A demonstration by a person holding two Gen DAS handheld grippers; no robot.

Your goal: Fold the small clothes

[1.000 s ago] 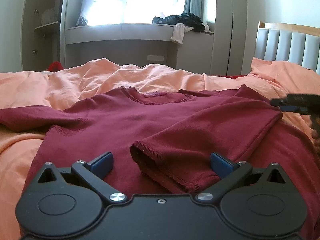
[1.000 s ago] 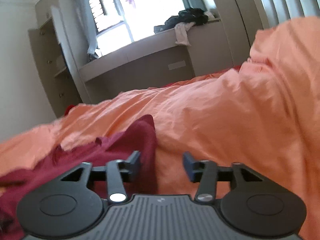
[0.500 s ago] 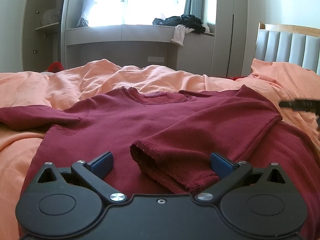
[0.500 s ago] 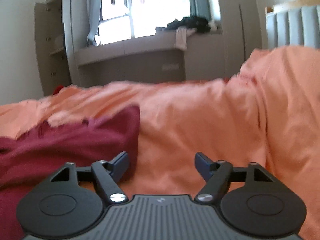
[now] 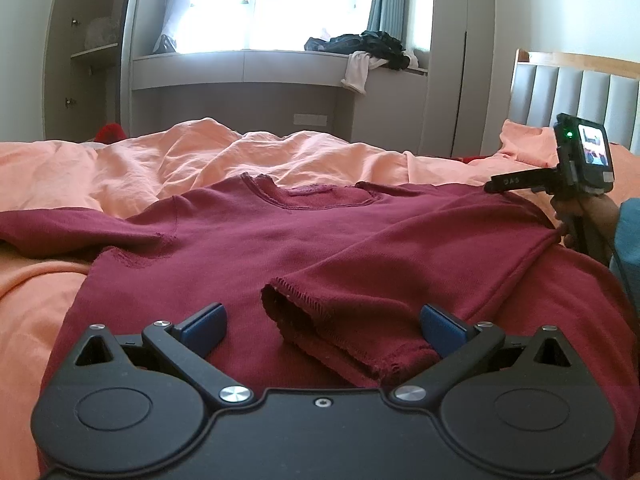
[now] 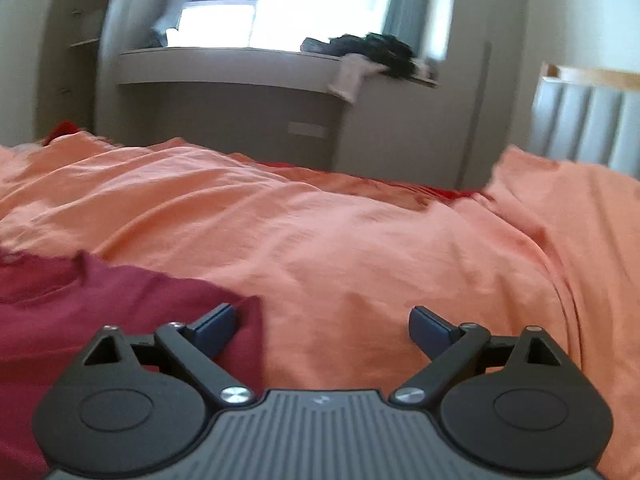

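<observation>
A dark red sweatshirt lies flat on the orange bedding, collar away from me. Its right sleeve is folded across the chest, with the cuff lying between my left gripper's fingers. Its left sleeve stretches out to the left. My left gripper is open, low over the hem, holding nothing. My right gripper is open and empty over the bedding, with the sweatshirt's shoulder by its left finger. The right gripper also shows at the right edge of the left wrist view.
Orange duvet covers the bed with soft ridges. A padded grey headboard stands at the right. A window bench with a pile of dark clothes runs along the far wall. A red object lies beyond the bed's left.
My right gripper opened wider, levelled out and rose, coming further into the left wrist view. My left gripper and the sweatshirt have not moved.
</observation>
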